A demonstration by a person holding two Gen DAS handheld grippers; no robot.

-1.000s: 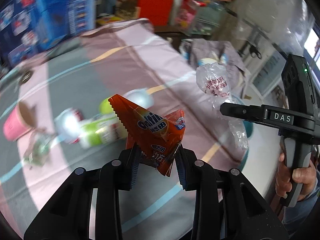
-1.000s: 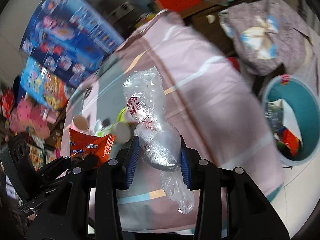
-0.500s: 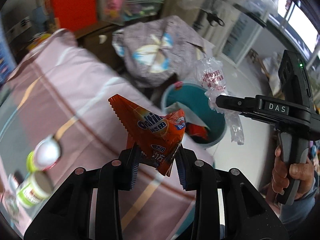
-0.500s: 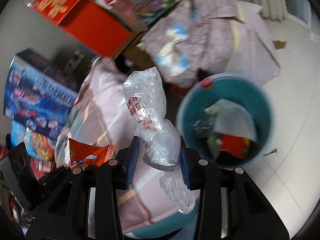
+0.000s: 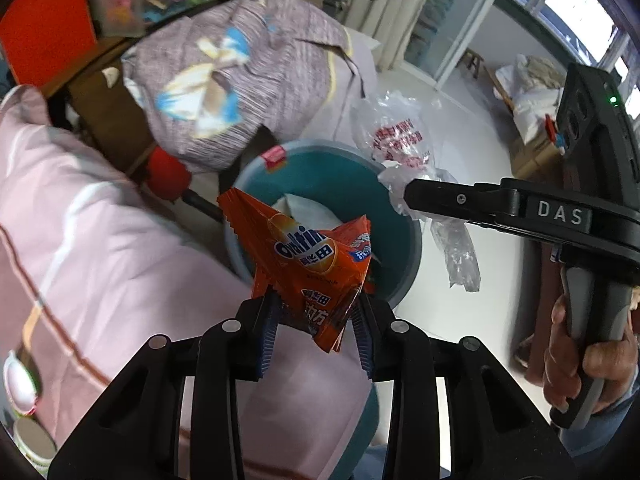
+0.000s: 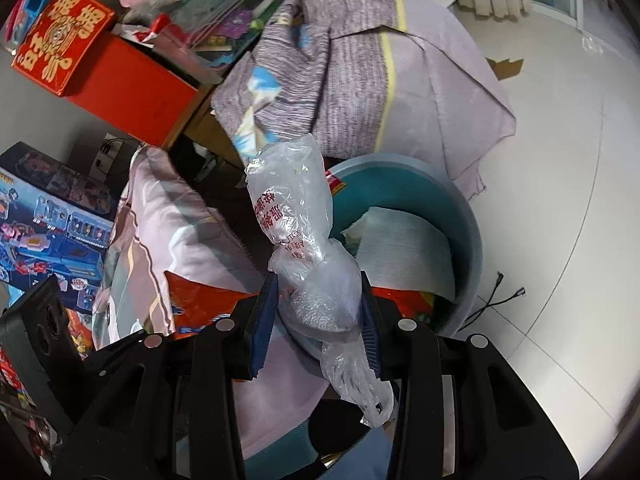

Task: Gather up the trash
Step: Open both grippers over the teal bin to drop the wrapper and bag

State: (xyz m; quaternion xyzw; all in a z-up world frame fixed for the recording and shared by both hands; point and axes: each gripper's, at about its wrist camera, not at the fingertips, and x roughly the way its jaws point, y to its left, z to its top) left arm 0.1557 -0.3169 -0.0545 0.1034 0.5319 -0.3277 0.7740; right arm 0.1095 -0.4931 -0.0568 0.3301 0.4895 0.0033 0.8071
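The left hand-held gripper is clenched on an orange snack wrapper, its blue pads pinching the crumpled lower end while the serrated top edge fans upward. In the left wrist view the wrapper sits in front of a teal bin on the white tiled floor, overlapping the bin's opening; how high above it cannot be told.

The right hand-held gripper is grasping a clear plastic bag printed with red characters. Its pads squeeze the bag's bulging middle, a twisted upper part stands above the jaws and a thin tail hangs below them. In the left wrist view this same gripper comes in from the right, a hand wrapped around its grey handle, with the bag held beside the bin's far rim.

Inside the bin lie a pale sheet of paper and something red and orange beneath it. Just beside the bin, on its left, is the edge of a bed covered in a pink striped sheet. Behind the bin a purple-grey patterned cloth is draped over some furniture. Further back stand a red box with a printed red packet on top and blue toy boxes. A thin black cable lies on the floor to the bin's right.
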